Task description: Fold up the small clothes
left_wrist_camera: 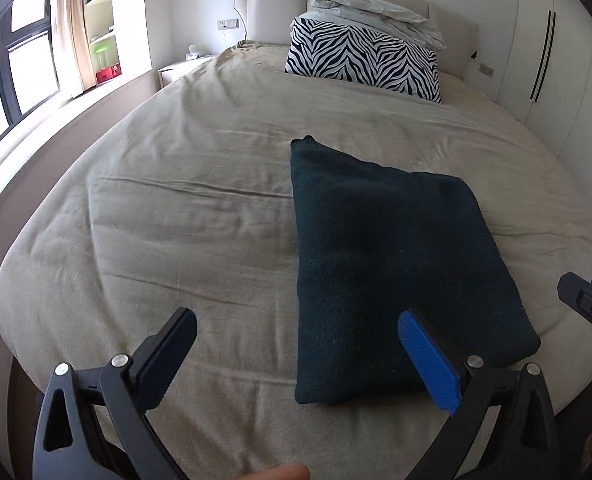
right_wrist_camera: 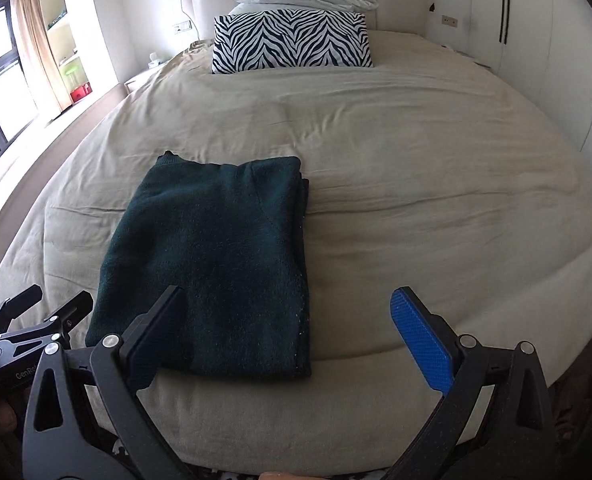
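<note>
A dark green knitted sweater (left_wrist_camera: 391,264) lies folded into a flat rectangle on the beige bed cover (left_wrist_camera: 176,220). It also shows in the right wrist view (right_wrist_camera: 216,264). My left gripper (left_wrist_camera: 296,344) is open and empty, held above the bed's near edge with its right finger over the sweater's near end. My right gripper (right_wrist_camera: 288,316) is open and empty, with its left finger over the sweater's near right part. The right gripper shows at the right edge of the left wrist view (left_wrist_camera: 587,308). The left gripper shows at the lower left of the right wrist view (right_wrist_camera: 36,312).
A zebra-print pillow (left_wrist_camera: 363,60) with a folded pale duvet (left_wrist_camera: 375,12) on top stands against the headboard. White wardrobe doors (left_wrist_camera: 555,60) run along the right. A window (left_wrist_camera: 16,60), curtain and shelves are on the left. The bed cover (right_wrist_camera: 435,184) stretches right of the sweater.
</note>
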